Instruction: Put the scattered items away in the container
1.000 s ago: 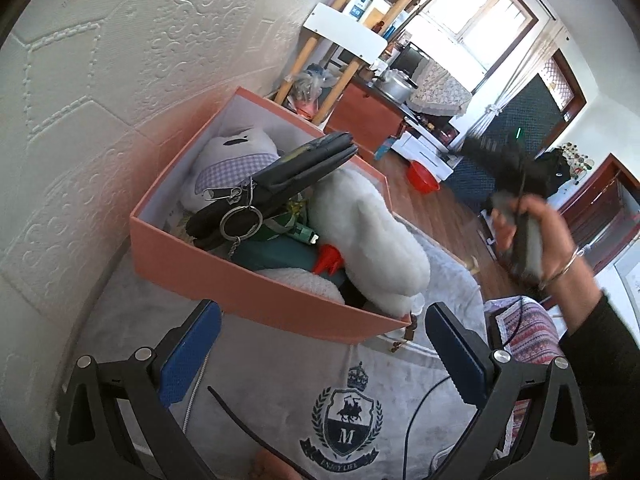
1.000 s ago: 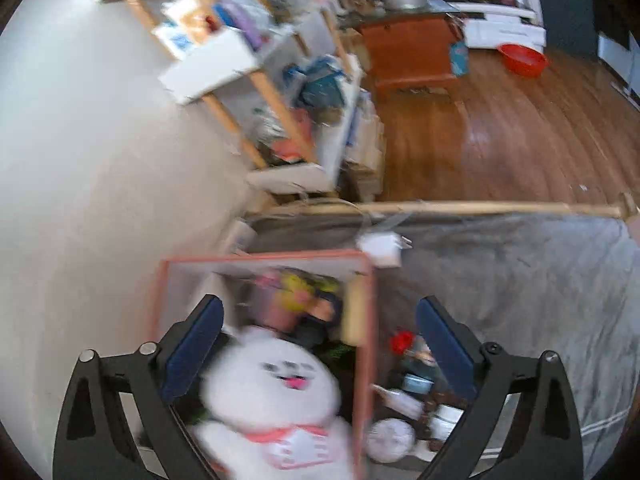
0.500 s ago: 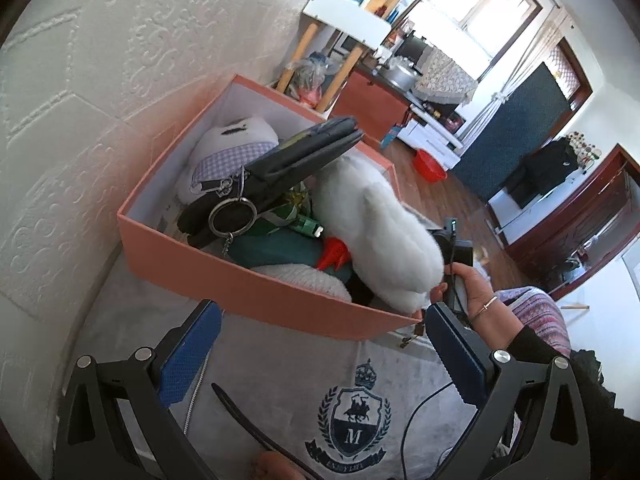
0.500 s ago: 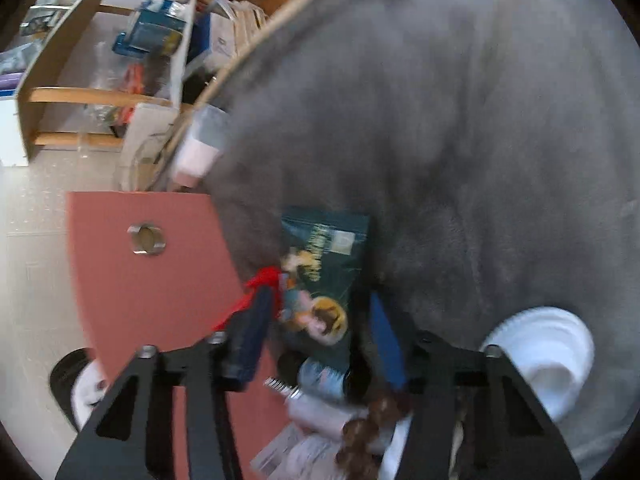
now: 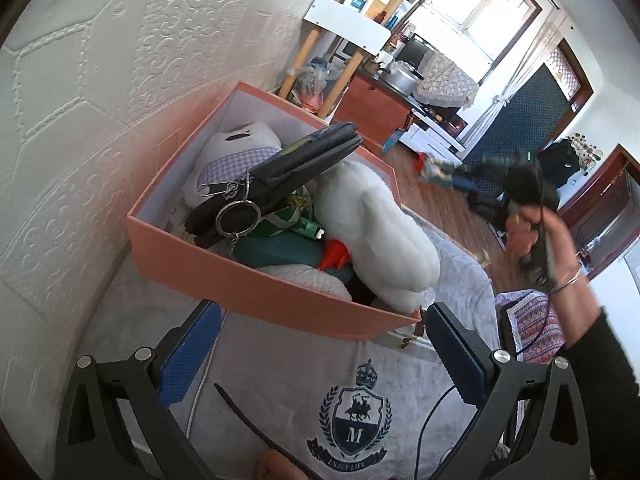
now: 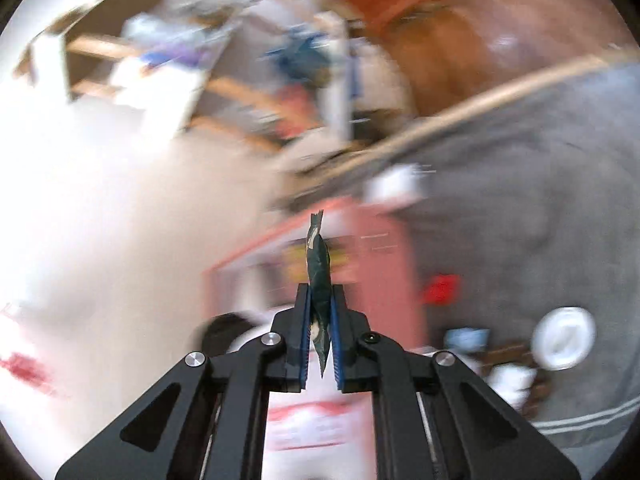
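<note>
A pink box (image 5: 256, 280) stands on the grey blanket by the wall. It holds a white plush (image 5: 376, 224), a black wallet with a key ring (image 5: 296, 172) and other items. My left gripper (image 5: 320, 356) is open and empty just in front of the box. My right gripper (image 6: 320, 308) is shut on a thin dark green packet (image 6: 318, 272), held edge-on in the air above the blurred box (image 6: 376, 248). In the left wrist view the right gripper (image 5: 460, 180) is raised at the right with the packet (image 5: 436, 170) at its tip.
A white lid (image 6: 564, 344) and several small items (image 6: 440, 288) lie on the blanket to the right of the box. A wooden shelf (image 5: 344, 36) stands behind the box. A crest-print cloth (image 5: 352, 428) lies under my left gripper.
My right gripper went down to the blanket beside the box, closed on the green packet and lifted it up into the air. My left gripper has stayed almost still.
</note>
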The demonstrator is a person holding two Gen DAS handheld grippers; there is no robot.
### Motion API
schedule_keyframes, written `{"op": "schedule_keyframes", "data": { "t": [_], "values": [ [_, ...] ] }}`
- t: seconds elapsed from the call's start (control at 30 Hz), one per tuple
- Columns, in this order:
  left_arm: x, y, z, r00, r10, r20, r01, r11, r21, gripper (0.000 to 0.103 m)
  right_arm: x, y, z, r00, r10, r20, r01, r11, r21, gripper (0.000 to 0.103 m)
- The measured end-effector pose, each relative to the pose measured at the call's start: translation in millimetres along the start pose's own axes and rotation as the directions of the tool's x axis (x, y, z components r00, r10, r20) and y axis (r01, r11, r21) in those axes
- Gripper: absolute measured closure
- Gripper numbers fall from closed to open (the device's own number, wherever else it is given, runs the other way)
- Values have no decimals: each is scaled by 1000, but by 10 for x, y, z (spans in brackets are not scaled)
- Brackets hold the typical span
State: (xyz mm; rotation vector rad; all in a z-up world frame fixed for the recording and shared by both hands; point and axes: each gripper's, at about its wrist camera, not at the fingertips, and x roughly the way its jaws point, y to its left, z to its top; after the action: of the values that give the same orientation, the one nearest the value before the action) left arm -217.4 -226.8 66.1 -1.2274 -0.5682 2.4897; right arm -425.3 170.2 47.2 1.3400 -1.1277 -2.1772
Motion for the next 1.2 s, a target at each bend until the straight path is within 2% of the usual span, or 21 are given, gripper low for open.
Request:
{"op": "schedule_keyframes", "data": {
  "t": [0.07, 0.1, 0.13, 0.17, 0.23, 0.4, 0.47, 0.67, 0.73, 0.77, 0.83, 1.03, 1.13, 1.2],
  "values": [
    [-24, 10, -8, 1000, 3, 4, -3, 1000, -2, 0, 85, 287, -46, 998, -67, -11, 67, 997, -39, 70],
    [-35, 14, -11, 1000, 2, 7, -2, 1000, -4, 0, 108, 393, -61, 992, -124, 1, 124, 991, -56, 38],
    [-51, 22, -13, 1000, -1, 12, 1, 1000, -7, 0, 101, 439, -73, 985, -168, 28, 169, 984, -60, 28],
    [-57, 24, -13, 1000, -4, 15, 4, 1000, -9, 0, 68, 427, -90, 981, -187, 49, 190, 980, -57, 29],
    [-66, 30, -11, 1000, -10, 21, 10, 1000, -13, 0, 43, 339, -93, 973, -223, 64, 226, 973, -47, 39],
    [-23, -4, -6, 1000, -9, 10, 9, 1000, 1, 0, 218, -366, -126, 950, -311, -29, 312, 950, 29, 55],
    [-3, -17, -4, 1000, -7, 5, 7, 1000, 6, 0, 332, -644, -178, 944, -321, -70, 325, 943, 65, 56],
    [97, -13, 12, 1000, 5, -15, -5, 1000, 5, 0, 818, -1127, -215, 961, -244, -129, 266, 944, 197, 61],
    [148, 0, 19, 1000, 10, -29, -10, 1000, 0, 0, 968, -1216, -208, 965, -226, -131, 251, 942, 223, 72],
    [167, 9, 21, 999, 13, -35, -13, 1000, -5, 0, 1031, -1258, -214, 959, -249, -138, 275, 935, 222, 83],
    [171, 10, 21, 999, 13, -34, -13, 1000, -5, 0, 1062, -1332, -253, 952, -267, -146, 295, 928, 226, 88],
    [82, -16, 4, 1000, 10, -13, -10, 1000, 7, 0, 627, -1289, -273, 964, -257, -73, 267, 937, 226, 88],
    [53, -14, -1, 1000, 10, -8, -10, 1000, 3, 0, 269, -957, -226, 971, -238, -23, 239, 955, 175, 89],
    [37, -15, -2, 1000, 12, -5, -12, 1000, 1, 0, 80, -580, -210, 984, -179, 2, 177, 977, 115, 88]
  ]
}}
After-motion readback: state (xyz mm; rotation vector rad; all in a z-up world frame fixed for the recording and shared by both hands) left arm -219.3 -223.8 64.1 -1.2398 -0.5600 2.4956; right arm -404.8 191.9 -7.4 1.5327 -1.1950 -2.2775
